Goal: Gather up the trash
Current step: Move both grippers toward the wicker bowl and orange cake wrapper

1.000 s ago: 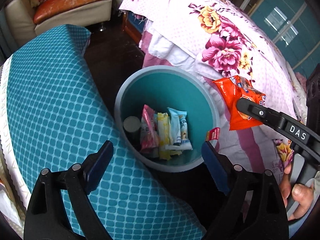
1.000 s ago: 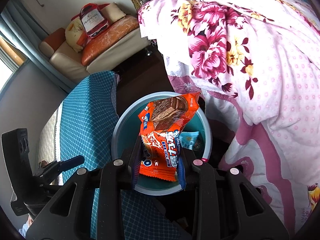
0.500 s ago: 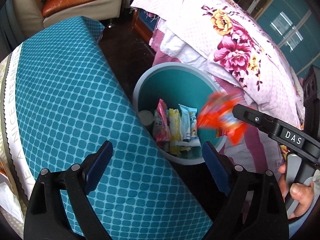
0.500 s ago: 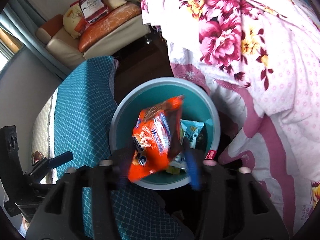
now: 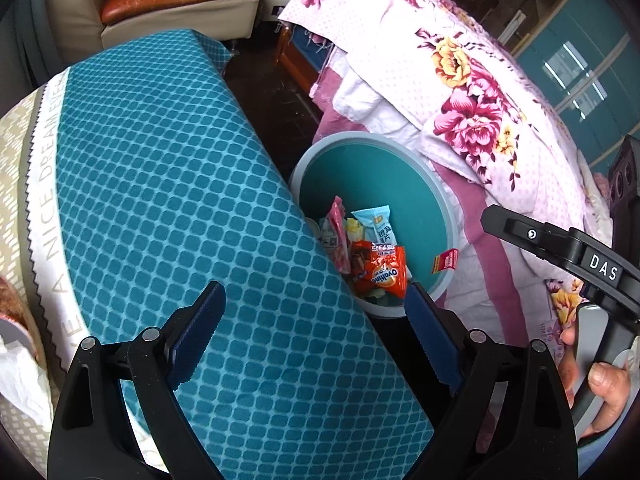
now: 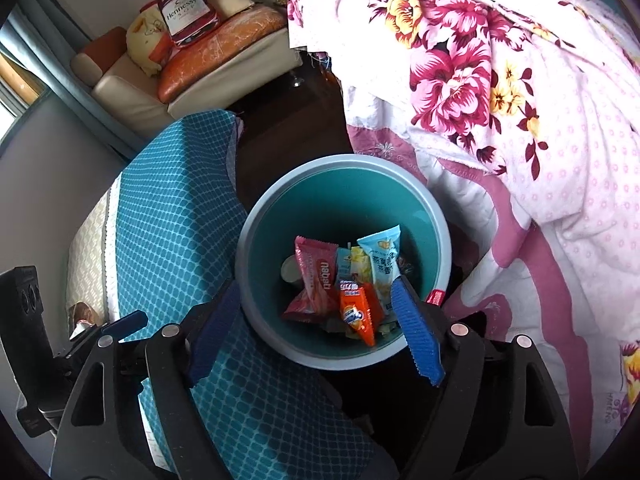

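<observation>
A round bin with a grey rim (image 6: 344, 162) and teal inside (image 5: 372, 184) stands on the dark floor between a table and a bed. An orange snack packet (image 6: 357, 312) lies inside it on top of several wrappers; it also shows in the left wrist view (image 5: 380, 274). A red wrapper (image 6: 316, 276) and a light blue one (image 6: 382, 258) lie beside it. My right gripper (image 6: 316, 332) is open and empty above the bin's near rim. My left gripper (image 5: 316, 336) is open and empty over the table edge, left of the bin.
A table with a teal checked cloth (image 5: 160, 200) lies left of the bin. A bed with a pink flowered quilt (image 6: 500, 80) lies right of it. A sofa (image 6: 192, 64) stands at the back. White crumpled paper (image 5: 18, 376) lies at the table's near left.
My right gripper opened and let go of the orange packet, which fell into the bin. My left gripper drew back to the left over the table.
</observation>
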The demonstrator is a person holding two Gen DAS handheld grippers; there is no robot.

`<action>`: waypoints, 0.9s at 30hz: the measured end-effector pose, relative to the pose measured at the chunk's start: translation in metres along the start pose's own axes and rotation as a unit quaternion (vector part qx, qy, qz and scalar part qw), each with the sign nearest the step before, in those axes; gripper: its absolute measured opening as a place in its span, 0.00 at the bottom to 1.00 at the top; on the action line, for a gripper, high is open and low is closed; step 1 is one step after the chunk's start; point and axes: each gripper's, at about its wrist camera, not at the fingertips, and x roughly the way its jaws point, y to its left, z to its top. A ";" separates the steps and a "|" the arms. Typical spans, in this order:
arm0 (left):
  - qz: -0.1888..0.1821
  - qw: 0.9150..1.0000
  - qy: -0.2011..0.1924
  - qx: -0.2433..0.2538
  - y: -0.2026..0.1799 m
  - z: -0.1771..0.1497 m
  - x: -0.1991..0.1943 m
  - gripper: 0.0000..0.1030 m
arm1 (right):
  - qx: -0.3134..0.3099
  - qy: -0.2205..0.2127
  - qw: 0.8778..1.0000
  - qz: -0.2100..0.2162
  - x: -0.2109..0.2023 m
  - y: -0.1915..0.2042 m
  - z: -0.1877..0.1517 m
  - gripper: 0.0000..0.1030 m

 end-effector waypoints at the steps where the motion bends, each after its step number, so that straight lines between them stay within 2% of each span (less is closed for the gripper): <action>1: 0.000 1.000 -0.002 -0.002 0.002 -0.002 -0.004 0.89 | -0.001 0.000 1.000 0.000 -0.002 0.002 0.000 0.72; 9: 0.007 0.999 -0.026 -0.022 0.027 -0.019 -0.035 0.89 | -0.031 -0.004 0.999 0.009 -0.015 0.035 -0.008 0.72; 20: 0.034 0.994 -0.066 -0.084 0.097 -0.050 -0.091 0.89 | -0.088 0.000 0.996 0.024 -0.023 0.103 -0.026 0.72; 27: 0.068 0.988 -0.087 -0.111 0.150 -0.082 -0.127 0.89 | -0.145 0.015 0.989 0.036 -0.017 0.159 -0.046 0.72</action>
